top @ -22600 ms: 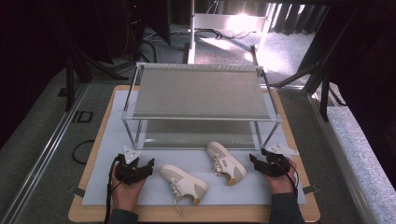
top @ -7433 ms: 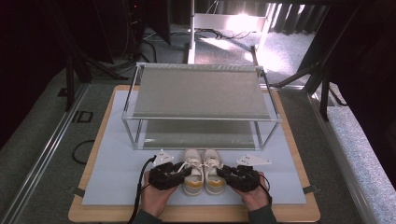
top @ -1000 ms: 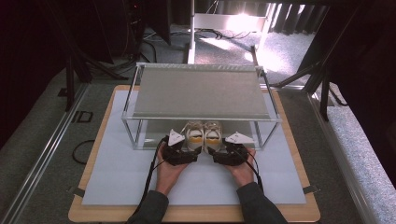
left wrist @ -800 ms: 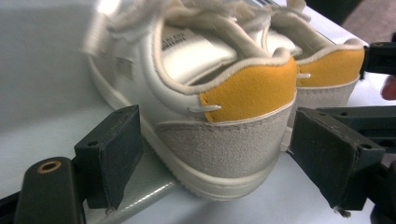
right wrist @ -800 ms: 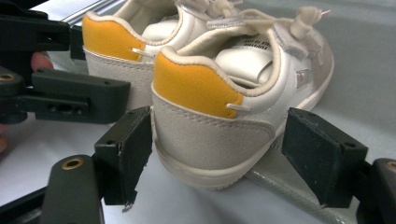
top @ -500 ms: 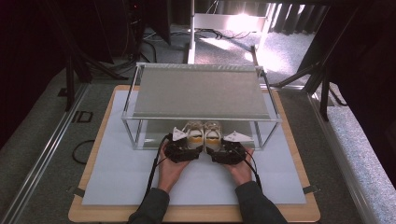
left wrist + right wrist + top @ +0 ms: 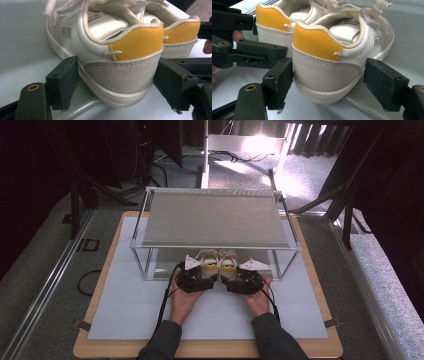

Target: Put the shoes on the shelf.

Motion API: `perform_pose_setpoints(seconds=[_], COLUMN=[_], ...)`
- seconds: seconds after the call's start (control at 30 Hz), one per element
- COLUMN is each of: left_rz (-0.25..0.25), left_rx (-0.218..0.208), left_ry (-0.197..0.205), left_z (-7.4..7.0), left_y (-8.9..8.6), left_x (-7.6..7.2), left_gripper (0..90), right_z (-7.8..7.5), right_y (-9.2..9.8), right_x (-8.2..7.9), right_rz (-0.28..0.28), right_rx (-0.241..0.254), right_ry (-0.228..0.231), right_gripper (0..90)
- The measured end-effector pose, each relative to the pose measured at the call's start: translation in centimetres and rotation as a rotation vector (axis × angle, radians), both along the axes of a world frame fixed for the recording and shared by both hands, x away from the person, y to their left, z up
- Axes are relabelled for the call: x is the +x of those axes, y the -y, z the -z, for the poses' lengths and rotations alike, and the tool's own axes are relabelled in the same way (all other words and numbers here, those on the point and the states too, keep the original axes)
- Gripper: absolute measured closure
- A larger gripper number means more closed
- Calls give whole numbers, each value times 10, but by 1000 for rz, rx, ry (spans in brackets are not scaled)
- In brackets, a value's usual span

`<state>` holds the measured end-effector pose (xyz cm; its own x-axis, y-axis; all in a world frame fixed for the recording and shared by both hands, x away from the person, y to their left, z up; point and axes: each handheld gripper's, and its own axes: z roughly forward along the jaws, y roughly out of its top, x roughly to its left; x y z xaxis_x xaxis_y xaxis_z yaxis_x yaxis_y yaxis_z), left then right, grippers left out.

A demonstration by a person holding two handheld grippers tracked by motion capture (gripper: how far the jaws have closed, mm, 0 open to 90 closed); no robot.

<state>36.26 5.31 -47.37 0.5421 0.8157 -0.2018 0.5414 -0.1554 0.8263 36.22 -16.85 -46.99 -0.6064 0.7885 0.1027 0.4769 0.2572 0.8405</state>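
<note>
**Shoes Pushed Under the Rack**

Since a second ago, the pair has been slid onto the rack's [image 7: 215,220] lower shelf. The left shoe [image 7: 112,57] is straddled by the left tool [image 7: 110,85], whose jaws have just been closing but hardly press. The right shoe [image 7: 329,60] sits likewise between the right tool's [image 7: 328,86] jaws. Release seems near.

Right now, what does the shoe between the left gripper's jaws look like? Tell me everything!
The left shoe is a small white sneaker, smooth like leather, with a yellow heel tab, a grey suede-like heel patch, a pale sole and white laces. It stands upright, toe pointing under the metal shelf, its heel resting over the shelf's bottom rail. Its twin stands close beside it. The left gripper has a jaw on each side of the heel; a tight squeeze cannot be told.
</note>
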Motion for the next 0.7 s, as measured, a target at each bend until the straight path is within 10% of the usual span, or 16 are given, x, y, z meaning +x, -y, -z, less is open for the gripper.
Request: perform_pose_setpoints(seconds=[0.7], left_rz=[-15], left_rx=[-26], left_ry=[40], left_z=[-3], left_y=[3], left_x=[15], left_gripper=[230], right_z=[-6], right_y=[2], right_x=[16], right_rz=[-5], right_rx=[2], right_ry=[31], right_gripper=[251])
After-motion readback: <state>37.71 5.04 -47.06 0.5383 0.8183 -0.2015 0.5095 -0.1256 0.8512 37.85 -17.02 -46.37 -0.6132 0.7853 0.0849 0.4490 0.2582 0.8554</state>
